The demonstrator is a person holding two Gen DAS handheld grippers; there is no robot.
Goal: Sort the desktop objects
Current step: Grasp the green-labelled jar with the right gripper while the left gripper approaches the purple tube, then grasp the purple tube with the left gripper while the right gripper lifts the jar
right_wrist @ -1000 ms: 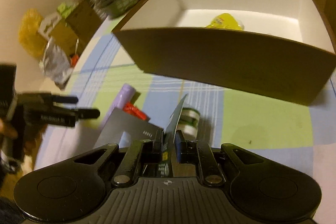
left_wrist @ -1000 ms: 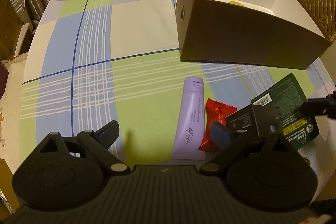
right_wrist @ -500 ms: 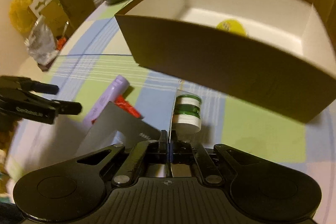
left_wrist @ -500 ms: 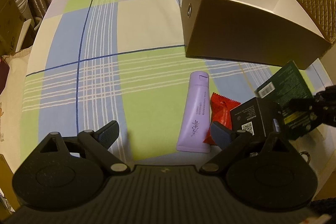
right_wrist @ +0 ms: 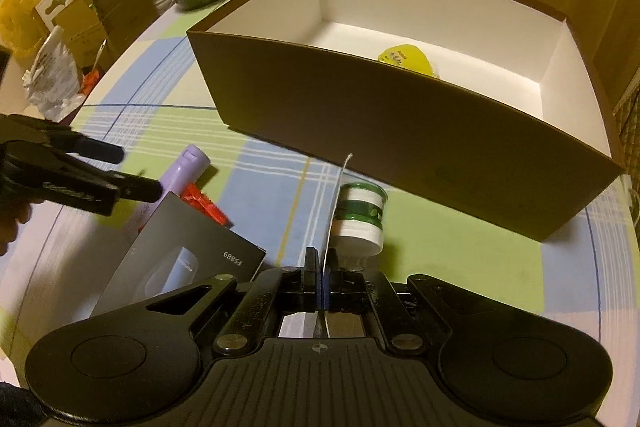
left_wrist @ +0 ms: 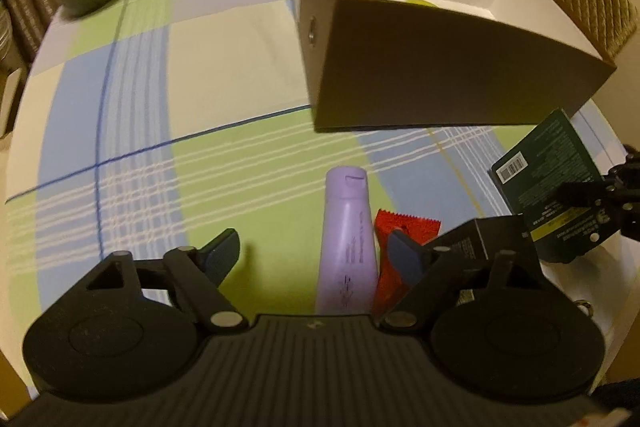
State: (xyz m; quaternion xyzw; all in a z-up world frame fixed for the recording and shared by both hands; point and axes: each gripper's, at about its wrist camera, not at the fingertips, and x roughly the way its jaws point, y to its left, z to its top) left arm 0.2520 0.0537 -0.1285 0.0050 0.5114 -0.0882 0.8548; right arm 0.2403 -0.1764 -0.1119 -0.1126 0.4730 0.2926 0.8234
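Left wrist view shows the left gripper (left_wrist: 314,253) pointing steeply down over the checked tablecloth (left_wrist: 140,131), with its jaws closing and nothing pressed between the pads. The purple tube (left_wrist: 348,239) lies flat on the cloth, inside the gap between the two fingers but closer to the right-hand finger, and not centred. Its long axis runs away from the camera, almost along the line the gripper points, with the cap end toward the brown box (left_wrist: 440,75). Because of this the jaws stand across the narrow width of the tube, which I judge to be the good way to take it. A red sachet (left_wrist: 394,259) lies just beside the tube on its right, touching or nearly touching it, and the right-hand finger is over this sachet, so it may be caught together with the tube. The black carton (left_wrist: 480,243) is just beyond it. The right gripper (right_wrist: 322,269) is fully closed on the thin edge of a dark green flat packet (left_wrist: 556,183), which it holds tilted up from the table, next to a small green and white jar (right_wrist: 360,219). The brown box is open, with a yellow item (right_wrist: 406,61) already inside, and it stands well beyond the tube. For the tube the left hand is clearly the nearer one; the right is busy with its packet.
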